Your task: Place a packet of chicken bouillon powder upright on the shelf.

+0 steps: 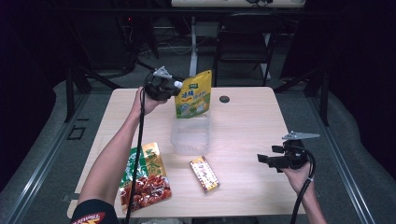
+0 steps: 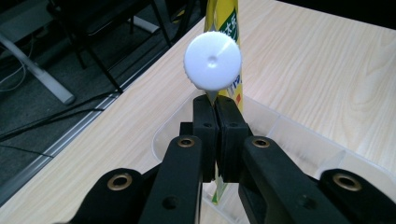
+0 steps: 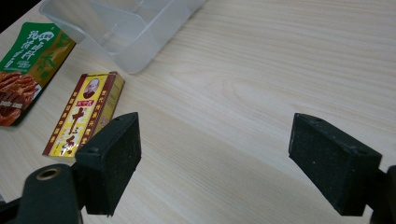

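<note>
- Left gripper (image 1: 173, 87): raised above the far left part of the table (image 1: 243, 121), with its jaws pressed together on the edge of the yellow spouted pouch (image 1: 193, 94).
- In the left gripper view the two black pads (image 2: 205, 135) pinch the thin side seam of the pouch just below its white screw cap (image 2: 213, 60); the cap faces the camera.
- Pouch position: upright, hanging from the grip, with its lower end over the far end of the clear plastic container (image 1: 190, 136). Whether the bottom touches the container's floor I cannot tell.
- Container: standing near the table's middle; the left gripper view shows a divider inside it.
- Right gripper (image 1: 261, 159): held low over the right side of the table, well apart from the pouch. Jaws spread wide with nothing between them; the right gripper view shows bare wood between the pads (image 3: 112, 158).
- Small red-and-yellow box (image 1: 204, 174): lying flat on the table near the container's near end.
- Green-and-red snack bag (image 1: 144, 177): lying flat at the near left, beside the person's left forearm.
</note>
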A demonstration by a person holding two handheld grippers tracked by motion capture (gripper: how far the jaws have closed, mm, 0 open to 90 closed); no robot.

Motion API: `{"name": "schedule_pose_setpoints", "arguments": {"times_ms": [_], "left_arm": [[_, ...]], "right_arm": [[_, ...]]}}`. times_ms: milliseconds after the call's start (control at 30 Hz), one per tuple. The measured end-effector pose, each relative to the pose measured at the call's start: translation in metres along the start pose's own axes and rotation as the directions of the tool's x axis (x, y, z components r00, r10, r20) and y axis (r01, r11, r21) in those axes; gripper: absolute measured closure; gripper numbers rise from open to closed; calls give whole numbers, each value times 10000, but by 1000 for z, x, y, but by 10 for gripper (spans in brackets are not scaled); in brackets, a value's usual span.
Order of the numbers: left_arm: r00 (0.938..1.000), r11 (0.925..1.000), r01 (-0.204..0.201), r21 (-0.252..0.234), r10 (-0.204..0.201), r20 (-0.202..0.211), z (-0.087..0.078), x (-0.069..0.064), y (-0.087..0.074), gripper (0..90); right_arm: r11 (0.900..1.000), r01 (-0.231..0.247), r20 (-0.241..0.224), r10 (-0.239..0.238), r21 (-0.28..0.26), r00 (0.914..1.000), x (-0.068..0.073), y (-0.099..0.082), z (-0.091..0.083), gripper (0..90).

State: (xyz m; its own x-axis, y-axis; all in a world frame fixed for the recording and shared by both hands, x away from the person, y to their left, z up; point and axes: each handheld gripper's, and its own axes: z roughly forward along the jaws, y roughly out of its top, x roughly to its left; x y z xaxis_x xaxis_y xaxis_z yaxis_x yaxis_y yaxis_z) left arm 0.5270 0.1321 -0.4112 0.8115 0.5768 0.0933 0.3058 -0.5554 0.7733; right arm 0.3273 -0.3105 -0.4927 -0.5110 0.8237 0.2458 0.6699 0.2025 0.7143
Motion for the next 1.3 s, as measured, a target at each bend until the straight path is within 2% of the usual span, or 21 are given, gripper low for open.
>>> {"name": "schedule_pose_setpoints", "arguments": {"times_ms": [300, 467, 600, 667, 700, 733, 900, 1000, 1100, 1233, 1300], "left_arm": [[9996, 9992, 174, 354, -166, -211, 3, 4, -5, 884], [9988, 9976, 4, 699, 30, -489, 6, 5, -6, 880], [9986, 9968, -4, 796, 47, -534, 8, 6, -7, 878], [9985, 9956, 92, 929, -41, -555, 10, 7, -9, 875], [9982, 9956, 130, 931, -75, -595, 11, 8, -10, 875], [9977, 9957, 336, 864, -283, -616, 12, 9, -11, 871], [9956, 9938, 626, 922, -557, -754, 15, 10, -13, 866], [9957, 9935, 635, 947, -567, -732, 16, 8, -13, 869], [9944, 9919, 656, 1085, -559, -899, 18, 8, -13, 867], [9921, 9879, 821, 1318, -685, -1051, 21, 9, -15, 864], [9909, 9874, 952, 1263, -819, -1065, 22, 11, -16, 860]], "right_arm": [[10000, 8, -40, -8, 37, 10000, 1, 0, 1, 165], [10000, 2, -48, -2, 71, 10000, 1, 1, 3, 166], [9998, 95, -98, -93, 187, 9999, 0, 1, 3, 166], [9998, 62, -78, -60, 181, 10000, 1, 1, 3, 166], [9998, 62, -78, -60, 181, 10000, 1, 1, 3, 166], [9999, 23, -133, -21, 145, 9999, 1, 1, 4, 166], [9999, -5, -116, 6, 140, 9999, 1, 1, 5, 166], [9999, 31, -125, -29, 152, 9999, 2, 1, 5, 167], [9998, 51, -124, -49, 213, 9999, 2, 1, 6, 167], [9996, 114, -175, -110, 275, 9998, 3, 1, 7, 167], [9995, 112, -187, -107, 285, 9998, 3, 1, 7, 167]]}}
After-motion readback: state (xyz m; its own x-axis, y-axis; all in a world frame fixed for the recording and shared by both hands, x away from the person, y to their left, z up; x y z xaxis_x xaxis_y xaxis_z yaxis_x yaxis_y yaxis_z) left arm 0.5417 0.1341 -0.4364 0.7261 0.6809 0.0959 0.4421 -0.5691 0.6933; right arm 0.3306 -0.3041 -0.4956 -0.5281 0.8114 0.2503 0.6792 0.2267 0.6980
